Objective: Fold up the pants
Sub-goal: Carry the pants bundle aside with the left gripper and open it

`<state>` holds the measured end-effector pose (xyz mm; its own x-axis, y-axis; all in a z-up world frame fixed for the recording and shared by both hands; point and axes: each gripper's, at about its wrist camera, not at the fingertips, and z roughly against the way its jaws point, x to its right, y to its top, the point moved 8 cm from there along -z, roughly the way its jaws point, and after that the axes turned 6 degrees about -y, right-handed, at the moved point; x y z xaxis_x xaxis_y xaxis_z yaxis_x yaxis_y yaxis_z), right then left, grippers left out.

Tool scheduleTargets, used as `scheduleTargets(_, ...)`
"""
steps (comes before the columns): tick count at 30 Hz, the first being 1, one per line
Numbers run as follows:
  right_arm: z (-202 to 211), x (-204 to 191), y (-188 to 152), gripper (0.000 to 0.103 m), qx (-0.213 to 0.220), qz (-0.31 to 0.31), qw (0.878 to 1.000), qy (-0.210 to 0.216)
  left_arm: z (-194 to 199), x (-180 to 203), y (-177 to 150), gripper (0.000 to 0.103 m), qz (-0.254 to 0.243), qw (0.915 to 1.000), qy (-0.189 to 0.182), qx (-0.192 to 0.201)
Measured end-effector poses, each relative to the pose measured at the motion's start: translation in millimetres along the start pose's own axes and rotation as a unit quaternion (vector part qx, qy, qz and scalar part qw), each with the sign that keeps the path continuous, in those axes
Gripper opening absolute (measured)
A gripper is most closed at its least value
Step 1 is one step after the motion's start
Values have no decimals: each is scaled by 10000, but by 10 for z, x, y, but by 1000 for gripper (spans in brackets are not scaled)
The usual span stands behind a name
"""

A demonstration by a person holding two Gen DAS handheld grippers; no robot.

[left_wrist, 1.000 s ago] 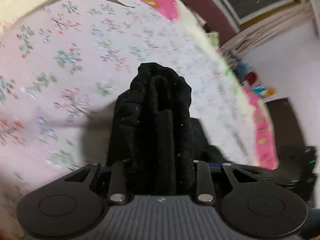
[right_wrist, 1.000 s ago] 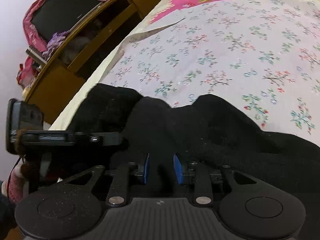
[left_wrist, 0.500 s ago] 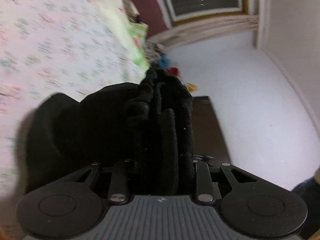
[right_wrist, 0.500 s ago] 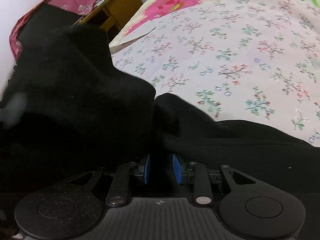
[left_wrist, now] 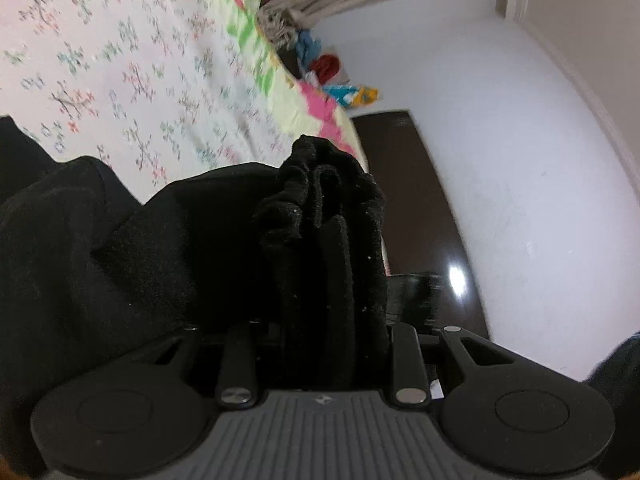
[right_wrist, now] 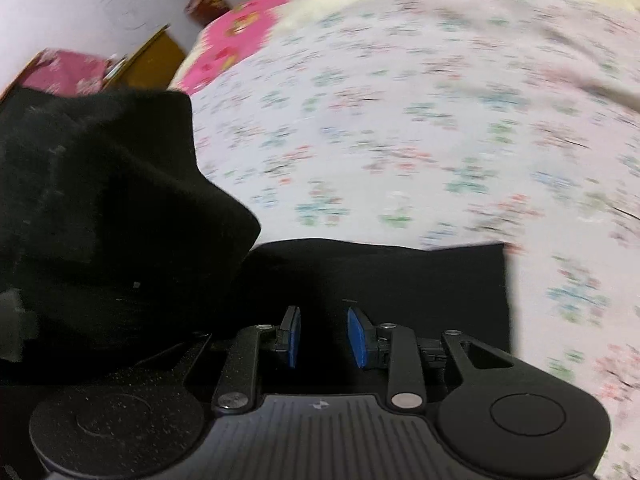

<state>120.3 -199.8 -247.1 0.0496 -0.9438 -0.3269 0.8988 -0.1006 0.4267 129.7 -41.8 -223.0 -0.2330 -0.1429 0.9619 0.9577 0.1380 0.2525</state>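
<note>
The black pants (left_wrist: 120, 264) lie partly on a floral bedsheet (left_wrist: 120, 60). My left gripper (left_wrist: 326, 280) is shut on a thick bunch of the black fabric (left_wrist: 328, 200), which hides both fingers and is held up off the bed. In the right wrist view the pants (right_wrist: 380, 280) spread flat in front and a raised fold (right_wrist: 100, 200) hangs at the left. My right gripper (right_wrist: 324, 336) shows its blue pads (right_wrist: 358, 336) close together with black cloth pinched between them.
The floral bedsheet (right_wrist: 400, 120) has a pink and yellow border (right_wrist: 240, 40). A wooden shelf (right_wrist: 156, 56) stands beyond the bed's far left. A dark door (left_wrist: 420, 200), a white wall and coloured items (left_wrist: 332, 76) lie past the bed's edge.
My left gripper has swung with its bunch of fabric from over the sheet towards the bed's edge. In the right wrist view a fold of the pants has risen at the left.
</note>
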Motion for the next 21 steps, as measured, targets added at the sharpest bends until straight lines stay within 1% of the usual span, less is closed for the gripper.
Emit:
scheduleTargets(3,134,267,13,19,173,-267,9994,-135,-255,-212,-76,39,-64,9982,524,-271)
scheduleTargets(5,235,403,55,20,326,-366,9985,-234,-390,-350,-152,40,36,9961,787,-410)
scheduleTargets(8,346,578,71,20,534,-453,9971,-311,-492,-453,-264,43,109,9926,1133,-420)
scheduleTargets(10,401,659,80,21,619,-522,9961,-347,-545,-525,-324,48,126,9899,1371,-339)
scheduleTargets(11,422,701,96,21,659,-557,9956,-367,-594,-554,-332,52,148,9893,1427,-282)
scheduleTargets(12,438,738,105,21,684,-587,9952,-379,-627,-568,-346,60,193,9886,1480,-189)
scheduleTargets(13,447,767,112,21,703,-614,9949,-388,-653,-574,-358,65,270,9882,1504,-73)
scheduleTargets(14,474,794,110,21,725,-633,9946,-394,-712,-579,-346,76,351,9880,1503,46)
scheduleTargets(15,486,783,122,21,739,-628,9945,-403,-772,-552,-363,86,316,9875,1541,142)
scheduleTargets(16,511,793,130,21,767,-610,9943,-428,-855,-518,-373,90,128,9865,1627,138)
scheduleTargets(17,526,792,147,21,793,-574,9941,-457,-927,-460,-409,95,-169,9839,1781,67)
scheduleTargets(19,556,809,196,22,865,-536,9937,-470,-1028,-359,-477,95,-632,9770,2034,-62)
scheduleTargets(20,576,817,220,22,896,-533,9935,-460,-1033,-297,-518,95,-806,9749,2072,-90)
scheduleTargets(21,601,811,240,22,924,-530,9934,-430,-1008,-254,-540,95,-876,9745,2061,-117)
